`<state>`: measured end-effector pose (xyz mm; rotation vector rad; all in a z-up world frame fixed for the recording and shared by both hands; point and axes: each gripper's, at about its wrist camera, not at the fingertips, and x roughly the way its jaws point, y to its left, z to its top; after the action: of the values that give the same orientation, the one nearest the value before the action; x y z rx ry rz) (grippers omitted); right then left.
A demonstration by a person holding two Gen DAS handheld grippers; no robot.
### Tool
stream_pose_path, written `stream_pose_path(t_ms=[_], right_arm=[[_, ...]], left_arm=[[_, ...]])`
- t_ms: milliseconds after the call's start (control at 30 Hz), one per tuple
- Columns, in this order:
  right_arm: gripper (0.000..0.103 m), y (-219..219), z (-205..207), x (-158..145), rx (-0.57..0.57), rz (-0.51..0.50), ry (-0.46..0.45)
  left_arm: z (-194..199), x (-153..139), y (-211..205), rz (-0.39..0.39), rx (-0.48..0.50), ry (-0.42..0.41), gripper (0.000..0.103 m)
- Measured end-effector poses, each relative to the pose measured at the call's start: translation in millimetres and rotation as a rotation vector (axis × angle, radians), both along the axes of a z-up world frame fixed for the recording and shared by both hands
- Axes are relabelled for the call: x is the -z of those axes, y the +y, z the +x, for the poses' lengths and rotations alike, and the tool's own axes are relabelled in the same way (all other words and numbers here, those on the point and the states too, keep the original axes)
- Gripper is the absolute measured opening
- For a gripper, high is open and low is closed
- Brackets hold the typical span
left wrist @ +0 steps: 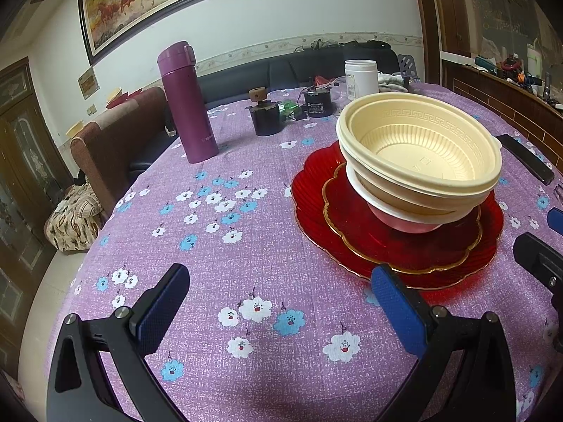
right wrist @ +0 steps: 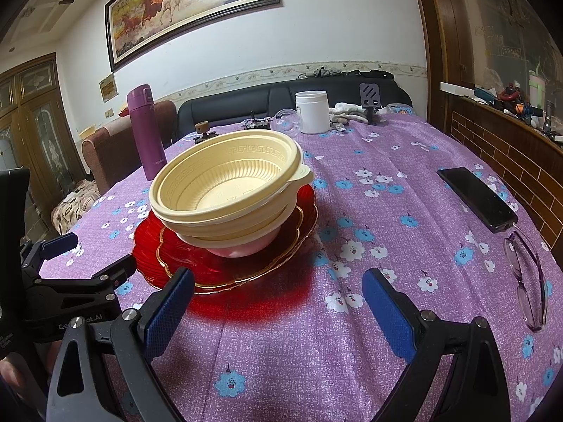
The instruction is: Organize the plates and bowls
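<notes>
Nearest the cameras, two handheld grippers hover low over a round table covered in a purple floral tablecloth. The left gripper has its blue-padded fingers spread wide apart, holding nothing. The right gripper is likewise spread wide and empty.

The landmark is a large red glass plate with a scalloped gold rim. It lies on the cloth just beyond both grippers: ahead and to the right of the left gripper, ahead and to the left of the right one. One blue pad of the left gripper overlaps the plate's near edge in the left wrist view; contact cannot be told.

Stacked on that plate is a smaller red plate with a gold rim. On it sits a white bowl with a pink base, and nested above are cream plastic bowls with a key-pattern band, leaning slightly.

To the right of the red plate lie a dark phone and, nearer, a pair of purple-tinted glasses. Beyond the plate to the left stands a purple flask, upright. Farther behind the plate are a small dark pot with a cork knob, a black round device and a white jar. A dark sofa and a framed horse painting lie beyond the table.
</notes>
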<state>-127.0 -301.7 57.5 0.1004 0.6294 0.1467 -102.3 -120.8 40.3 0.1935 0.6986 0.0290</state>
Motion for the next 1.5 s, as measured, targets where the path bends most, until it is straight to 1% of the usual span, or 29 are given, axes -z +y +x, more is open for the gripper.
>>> stream_pose_path(t_ms=[1033, 1367, 1500], right_arm=[[0.098, -0.6, 0.1, 0.2, 0.001, 0.001, 0.001], [0.098, -0.7, 0.2, 0.2, 0.002, 0.002, 0.003], [0.098, -0.9, 0.4, 0.2, 0.002, 0.001, 0.003]], left_arm=[[0.5, 0.6, 0.2, -0.005, 0.003, 0.005, 0.103], [4.8, 0.6, 6.3, -0.044, 0.020, 0.039, 0.103], [3.5, -0.7, 3.9, -0.024, 0.034, 0.030, 0.103]])
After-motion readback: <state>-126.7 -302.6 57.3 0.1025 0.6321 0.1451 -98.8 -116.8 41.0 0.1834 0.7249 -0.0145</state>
